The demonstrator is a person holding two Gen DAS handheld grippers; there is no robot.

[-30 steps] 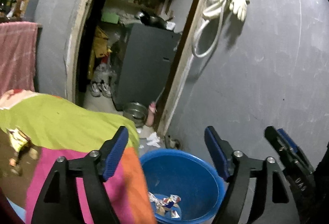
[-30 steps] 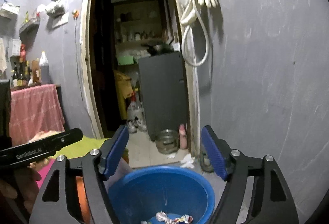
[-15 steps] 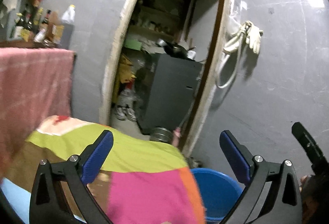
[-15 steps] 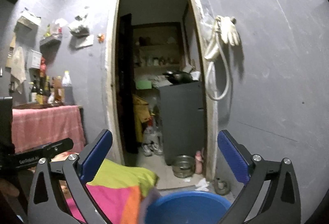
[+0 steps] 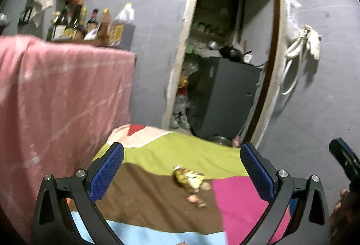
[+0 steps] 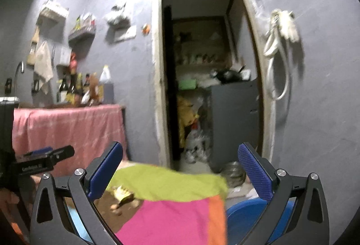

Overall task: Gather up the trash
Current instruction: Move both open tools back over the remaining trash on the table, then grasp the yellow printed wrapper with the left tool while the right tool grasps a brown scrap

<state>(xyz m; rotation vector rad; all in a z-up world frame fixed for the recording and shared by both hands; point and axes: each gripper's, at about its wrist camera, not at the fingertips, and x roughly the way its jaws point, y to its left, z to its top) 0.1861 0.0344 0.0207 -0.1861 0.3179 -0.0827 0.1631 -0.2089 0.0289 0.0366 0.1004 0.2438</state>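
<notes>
A crumpled yellow snack wrapper (image 5: 187,178) lies on the brown patch of a colourful patchwork cloth (image 5: 171,155), with small brownish scraps (image 5: 194,198) beside it. My left gripper (image 5: 181,169) hangs above the cloth, open and empty, with the wrapper in front of it. My right gripper (image 6: 180,169) is also open and empty; in its view the wrapper (image 6: 122,194) lies low on the left and the rim of the blue trash basin (image 6: 243,214) shows low on the right, past the cloth's edge (image 6: 216,218). Each gripper shows at the edge of the other's view.
A counter under a pink cloth (image 5: 63,96) carries several bottles (image 5: 90,24) on the left. An open doorway (image 5: 227,64) leads to a cluttered room with a dark cabinet (image 5: 229,96). A white hose and glove (image 5: 303,46) hang on the grey wall.
Both grippers have swung left and back from the blue basin toward the patchwork cloth, and their jaws have spread wider. The basin has left the left view; the wrapper now shows.
</notes>
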